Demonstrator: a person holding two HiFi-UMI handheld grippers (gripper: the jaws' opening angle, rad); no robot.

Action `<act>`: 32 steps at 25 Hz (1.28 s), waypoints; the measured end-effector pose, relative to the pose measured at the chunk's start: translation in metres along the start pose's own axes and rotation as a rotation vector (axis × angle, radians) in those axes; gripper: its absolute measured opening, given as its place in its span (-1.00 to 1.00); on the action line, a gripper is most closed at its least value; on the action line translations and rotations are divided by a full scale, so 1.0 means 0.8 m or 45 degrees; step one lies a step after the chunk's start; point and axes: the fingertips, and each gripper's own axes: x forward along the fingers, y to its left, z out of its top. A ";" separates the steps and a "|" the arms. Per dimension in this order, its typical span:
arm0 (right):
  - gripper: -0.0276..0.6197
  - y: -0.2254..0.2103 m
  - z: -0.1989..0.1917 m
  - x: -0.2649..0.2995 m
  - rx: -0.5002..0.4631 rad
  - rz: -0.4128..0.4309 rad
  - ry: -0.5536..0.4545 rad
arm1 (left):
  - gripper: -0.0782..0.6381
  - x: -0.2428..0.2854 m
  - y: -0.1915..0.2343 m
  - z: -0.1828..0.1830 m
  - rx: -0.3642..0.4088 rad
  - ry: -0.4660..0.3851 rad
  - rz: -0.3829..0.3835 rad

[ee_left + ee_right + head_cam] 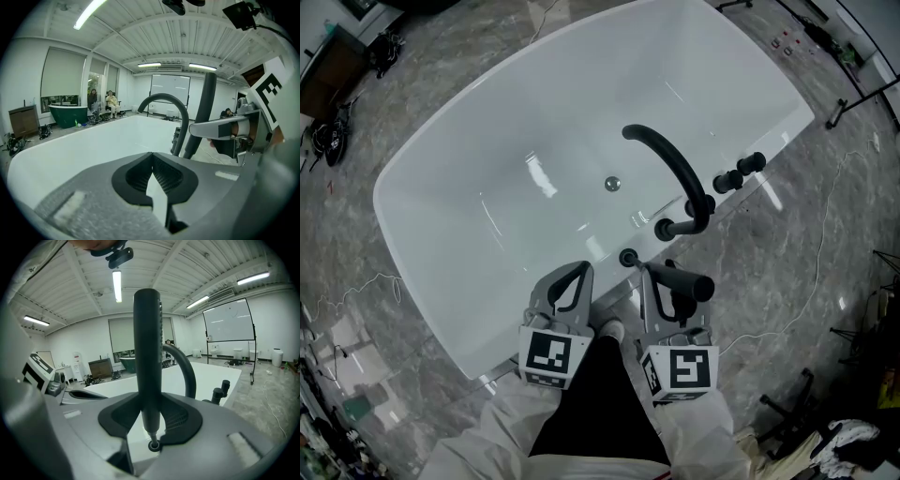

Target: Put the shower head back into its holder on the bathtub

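Right gripper view: shower head [146,357] stands upright just above its holder [153,445].

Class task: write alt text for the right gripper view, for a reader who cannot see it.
The right gripper grips a black shower head upright, its lower end just above a small black ring on the white bathtub rim. A curved black spout rises behind.
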 end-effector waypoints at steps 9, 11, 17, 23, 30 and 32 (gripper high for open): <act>-0.49 -0.001 -0.021 0.013 -0.010 -0.003 0.032 | -0.78 0.015 0.002 -0.009 -0.016 0.010 -0.016; -0.49 -0.001 -0.028 0.017 -0.020 -0.002 0.046 | -0.78 0.018 0.000 -0.011 -0.027 0.016 -0.028; -0.49 -0.002 -0.048 0.034 -0.048 -0.001 0.086 | -0.78 0.028 0.001 -0.018 -0.038 0.036 -0.056; -0.49 0.003 -0.065 0.046 -0.063 0.010 0.120 | -0.78 0.031 0.008 -0.026 -0.041 0.055 -0.067; -0.49 0.001 -0.085 0.060 -0.060 0.008 0.158 | -0.78 0.044 0.006 -0.032 -0.037 0.075 -0.093; -0.49 0.000 -0.092 0.065 -0.060 0.009 0.169 | -0.78 0.048 0.006 -0.035 -0.038 0.082 -0.100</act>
